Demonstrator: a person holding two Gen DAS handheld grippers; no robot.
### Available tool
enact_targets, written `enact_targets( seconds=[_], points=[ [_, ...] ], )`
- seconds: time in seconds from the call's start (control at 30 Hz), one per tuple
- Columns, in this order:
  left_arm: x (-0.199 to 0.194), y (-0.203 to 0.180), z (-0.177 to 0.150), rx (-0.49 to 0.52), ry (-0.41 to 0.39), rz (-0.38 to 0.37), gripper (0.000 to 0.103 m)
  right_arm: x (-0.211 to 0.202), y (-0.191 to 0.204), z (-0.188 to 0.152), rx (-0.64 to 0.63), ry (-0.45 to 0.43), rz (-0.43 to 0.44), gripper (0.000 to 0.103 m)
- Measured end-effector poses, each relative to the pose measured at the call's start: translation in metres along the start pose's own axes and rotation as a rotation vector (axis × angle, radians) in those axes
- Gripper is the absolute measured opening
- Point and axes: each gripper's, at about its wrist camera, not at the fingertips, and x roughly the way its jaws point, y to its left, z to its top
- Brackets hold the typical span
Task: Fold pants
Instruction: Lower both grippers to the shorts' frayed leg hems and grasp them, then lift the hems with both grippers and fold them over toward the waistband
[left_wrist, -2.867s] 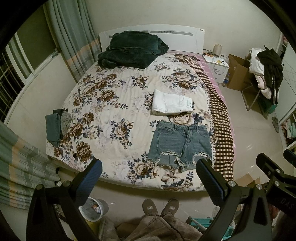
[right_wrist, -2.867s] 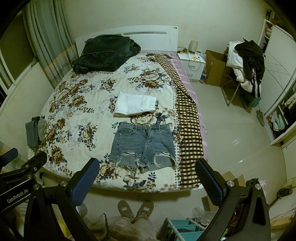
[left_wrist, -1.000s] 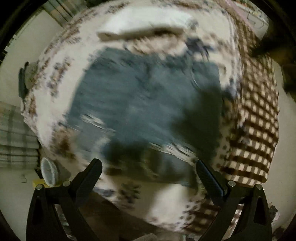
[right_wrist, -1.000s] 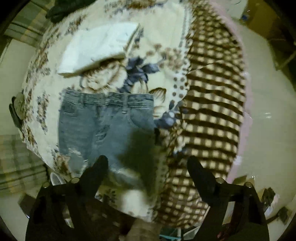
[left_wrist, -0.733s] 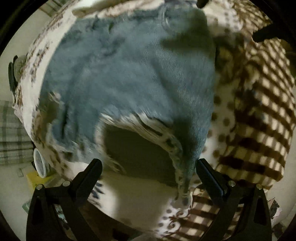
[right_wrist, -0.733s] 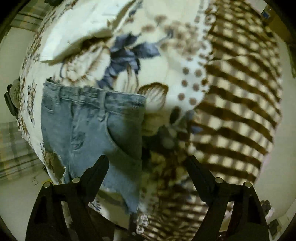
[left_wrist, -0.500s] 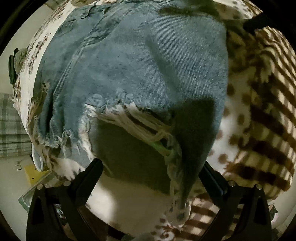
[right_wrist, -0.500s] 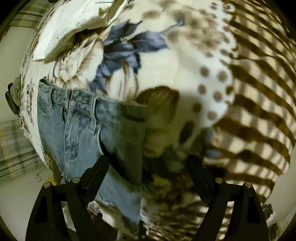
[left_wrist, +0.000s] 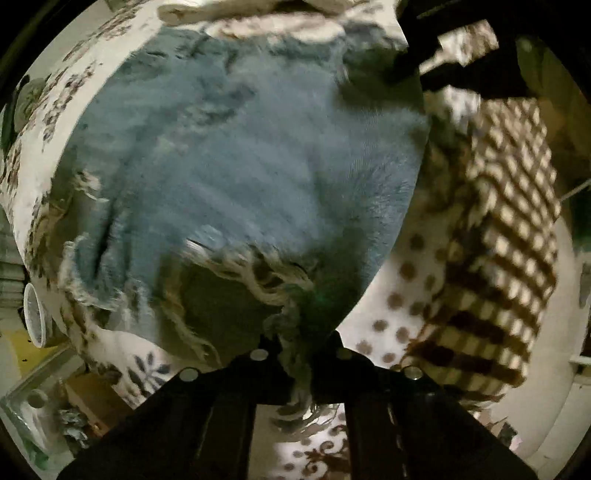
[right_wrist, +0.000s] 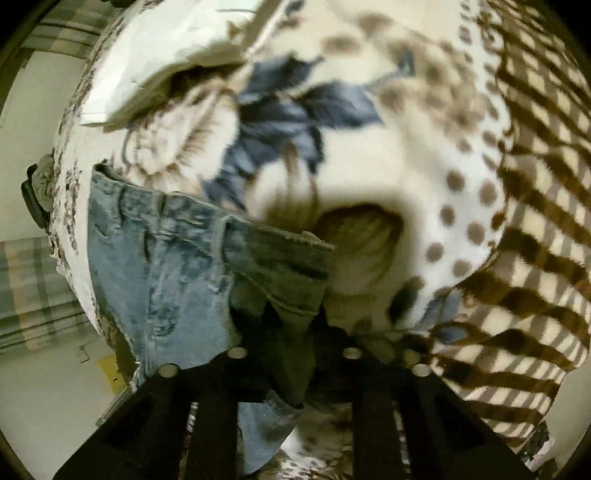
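Note:
Blue denim shorts (left_wrist: 236, 155) with frayed hems lie flat on the floral bedspread (left_wrist: 122, 354). My left gripper (left_wrist: 301, 345) is shut on the frayed hem of the shorts' right leg. In the right wrist view the shorts (right_wrist: 166, 266) fill the lower left, waistband up. My right gripper (right_wrist: 295, 332) is shut on the right corner of the waistband. Both grips sit along the shorts' right side.
Folded white pants (right_wrist: 159, 66) lie just beyond the shorts. A brown checked blanket (left_wrist: 509, 229) runs along the bed's right side and also shows in the right wrist view (right_wrist: 535, 221). A white cup (left_wrist: 35, 314) stands on the floor at the left.
Both grippers were open and closing in on the shorts; now each has shut, the left on the right leg hem, the right on the waistband corner.

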Motion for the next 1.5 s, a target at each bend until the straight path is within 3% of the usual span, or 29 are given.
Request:
enact_targets(
  seconds=[0.3,0.4,0.63,0.8,1.07,1.33,1.4,1.5],
  points=[
    [-0.068,0.063,0.045,-0.070,-0.099,-0.041,0.003,-0.059,0.048,-0.003,-0.034,-0.047,-0.019,0.008],
    [-0.087,0.083,0.040,-0.104,-0.133,-0.046,0.003,-0.079,0.070,0.000,-0.054,-0.067,-0.023,0.007],
    [-0.116,0.154,0.062,-0.208,-0.193,-0.062,0.003,-0.096,0.154,0.020,-0.119,-0.091,-0.034,0.007],
    [-0.116,0.216,0.085,-0.281,-0.199,-0.085,0.003,-0.078,0.222,0.037,-0.163,-0.090,-0.065,0.006],
    [-0.083,0.298,0.108,-0.393,-0.161,-0.112,0.003,-0.010,0.325,0.072,-0.231,-0.042,-0.152,0.006],
    [-0.037,0.354,0.120,-0.485,-0.088,-0.138,0.007,0.066,0.369,0.092,-0.261,0.023,-0.262,0.006],
    [-0.028,0.370,0.121,-0.526,-0.076,-0.138,0.007,0.077,0.373,0.096,-0.261,0.040,-0.269,0.009],
    [-0.023,0.391,0.119,-0.577,-0.077,-0.140,0.008,0.082,0.375,0.102,-0.222,0.069,-0.197,0.041]
  ],
)
